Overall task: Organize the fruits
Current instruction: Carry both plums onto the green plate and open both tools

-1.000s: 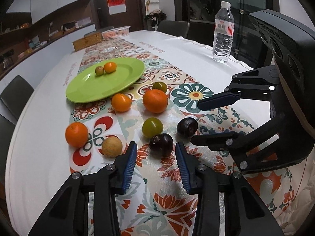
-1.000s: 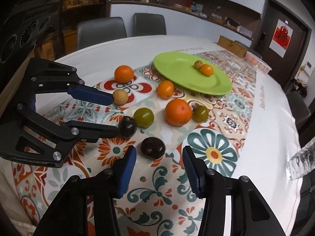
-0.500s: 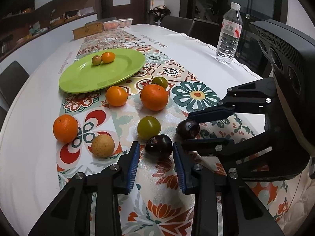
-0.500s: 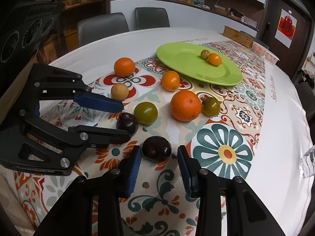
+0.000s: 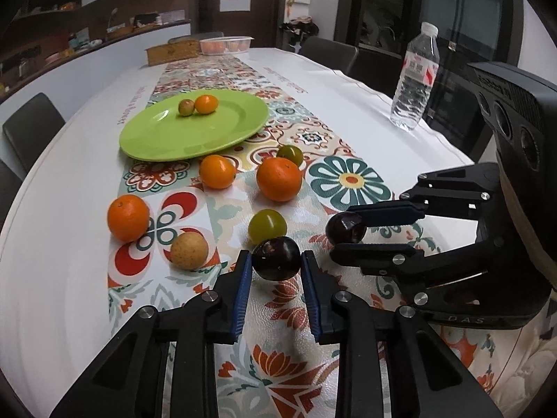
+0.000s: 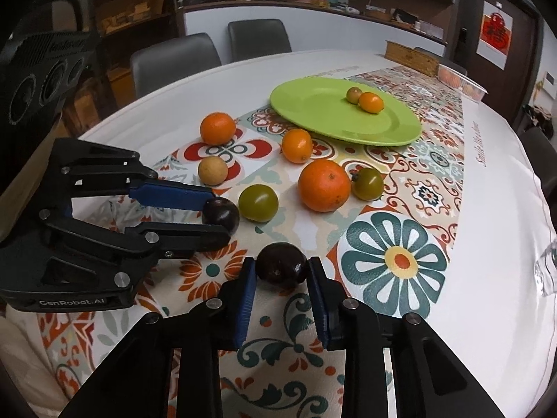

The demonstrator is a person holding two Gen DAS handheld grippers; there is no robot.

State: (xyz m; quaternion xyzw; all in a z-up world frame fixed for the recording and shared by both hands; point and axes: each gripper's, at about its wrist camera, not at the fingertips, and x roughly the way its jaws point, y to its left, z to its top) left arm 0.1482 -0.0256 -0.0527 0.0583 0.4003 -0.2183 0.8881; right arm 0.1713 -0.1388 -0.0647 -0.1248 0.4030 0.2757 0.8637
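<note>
**Both tongs clenched on dark plums**

While you hold both hands low over the bench, your left tongs are clenched on a dark plum, its sides pressed between the blue pads. Your right tongs grip a second dark plum the same way. Both plums sit at the near end of the patterned runner, just beside each other. Well beyond them lies the green plate, bearing two small fruits.
</note>
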